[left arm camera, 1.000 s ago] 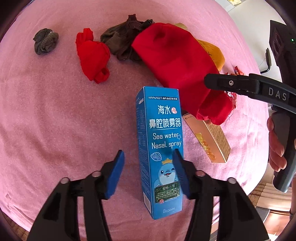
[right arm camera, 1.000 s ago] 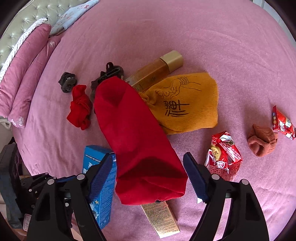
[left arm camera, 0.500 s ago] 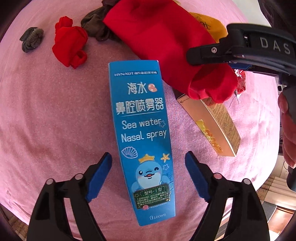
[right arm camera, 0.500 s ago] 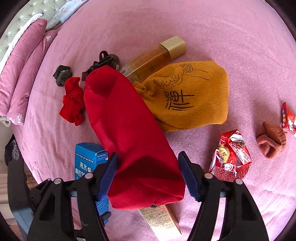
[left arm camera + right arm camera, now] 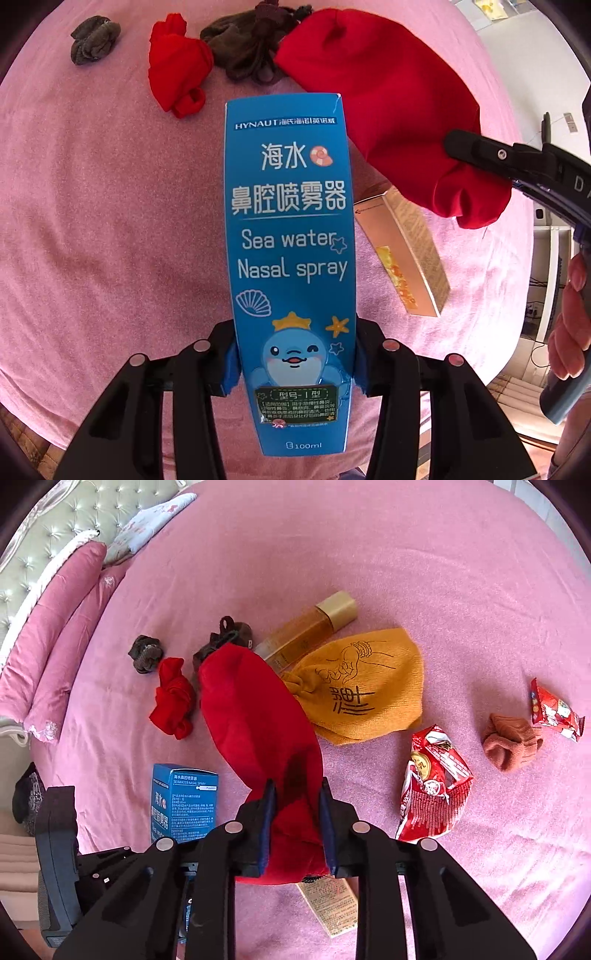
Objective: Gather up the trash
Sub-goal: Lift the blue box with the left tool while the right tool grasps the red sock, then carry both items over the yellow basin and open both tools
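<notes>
My left gripper is shut on the lower part of a blue nasal spray box, which also shows in the right wrist view. My right gripper is shut on the near end of a long red cloth bag, which also shows in the left wrist view. A beige carton lies on the pink bed partly under the bag. Two red snack wrappers lie to the right.
A yellow printed cloth, an amber bottle, a red sock, dark socks and a brown sock lie on the bed. Pink pillows are at the left. The bed edge is near right.
My left gripper has moved forward over the blue box and closed on it. My right gripper has closed on the end of the red bag.
</notes>
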A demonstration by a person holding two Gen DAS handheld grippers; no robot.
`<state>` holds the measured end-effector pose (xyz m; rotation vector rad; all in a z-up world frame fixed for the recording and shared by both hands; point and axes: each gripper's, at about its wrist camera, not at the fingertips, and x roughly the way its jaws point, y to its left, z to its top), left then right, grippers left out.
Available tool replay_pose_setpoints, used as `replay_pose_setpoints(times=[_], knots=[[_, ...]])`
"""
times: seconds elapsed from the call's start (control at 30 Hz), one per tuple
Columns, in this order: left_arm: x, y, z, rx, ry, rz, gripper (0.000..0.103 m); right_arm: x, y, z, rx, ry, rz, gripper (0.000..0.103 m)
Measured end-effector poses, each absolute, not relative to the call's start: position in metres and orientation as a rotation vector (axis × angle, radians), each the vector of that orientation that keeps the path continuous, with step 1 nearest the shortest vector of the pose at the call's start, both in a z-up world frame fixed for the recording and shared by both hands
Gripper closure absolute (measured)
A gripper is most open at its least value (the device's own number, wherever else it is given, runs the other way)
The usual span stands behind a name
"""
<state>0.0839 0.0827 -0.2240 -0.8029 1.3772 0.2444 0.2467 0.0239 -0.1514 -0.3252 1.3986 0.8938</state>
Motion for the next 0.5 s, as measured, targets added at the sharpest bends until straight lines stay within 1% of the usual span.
replay_pose_setpoints(times=[0.23,0.37,0.4,0.5], knots=[[0.062,0.068,-0.168,-0.751,1.302,0.166,0.056,0.220,-0.026,-0.111,-0.138,1.417,0.827,0.084],[0.058,0.043,-0.141,-0.691,1.301,0.095,0.056,0.200,-0.082,-0.088,-0.017,1.416,0.743,0.084],[0.057,0.052,-0.129,-0.674,1.305,0.069,0.056,0.195,-0.097,-0.083,0.012,1.415,0.718,0.084],[0.068,0.026,-0.119,-0.613,1.323,-0.002,0.056,0.178,-0.150,-0.070,0.085,1.397,0.619,0.084]])
